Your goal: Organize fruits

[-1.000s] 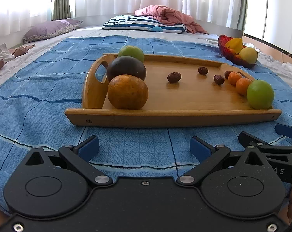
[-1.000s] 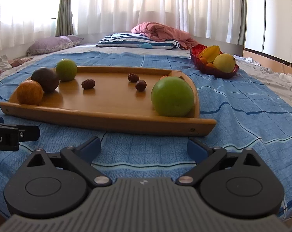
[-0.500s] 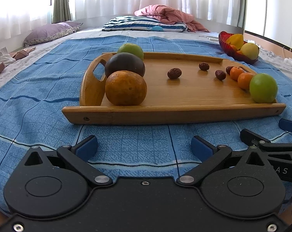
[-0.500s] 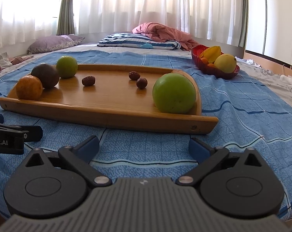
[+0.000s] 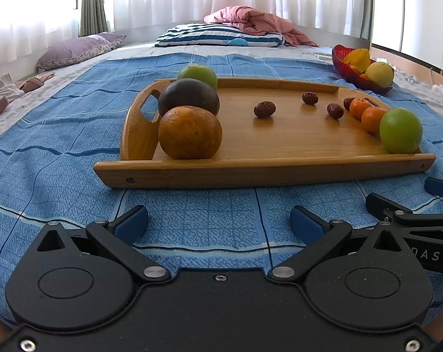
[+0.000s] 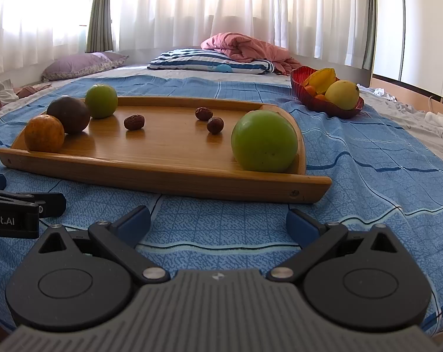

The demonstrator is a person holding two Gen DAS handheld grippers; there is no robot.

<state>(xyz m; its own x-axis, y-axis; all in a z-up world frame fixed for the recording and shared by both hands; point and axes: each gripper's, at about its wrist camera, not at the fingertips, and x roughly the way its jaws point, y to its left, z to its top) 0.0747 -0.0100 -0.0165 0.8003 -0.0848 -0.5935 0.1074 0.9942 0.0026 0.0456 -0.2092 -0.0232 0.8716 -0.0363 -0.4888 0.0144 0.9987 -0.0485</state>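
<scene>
A wooden tray (image 5: 280, 173) (image 6: 168, 173) lies on the blue bedspread. At its left end stand an orange fruit (image 5: 190, 132) (image 6: 44, 133), a dark purple fruit (image 5: 188, 97) (image 6: 69, 114) and a green fruit (image 5: 198, 74) (image 6: 101, 100). Three brown dates (image 5: 264, 109) (image 6: 134, 122) lie mid-tray. At the right end sit a green apple (image 5: 401, 130) (image 6: 264, 140) and two small tangerines (image 5: 371, 119). My left gripper (image 5: 218, 224) and right gripper (image 6: 218, 223) are both open and empty, low over the bedspread just before the tray.
A red bowl (image 5: 346, 69) (image 6: 327, 105) with yellow fruit stands on the bed beyond the tray's right end. Pillows and a pink blanket (image 6: 245, 48) lie at the far end. The right gripper's finger shows in the left wrist view (image 5: 397, 211).
Both grippers have drifted slightly, so the tray sits a little differently in each view. The fruits have not moved and both jaws stay open.
</scene>
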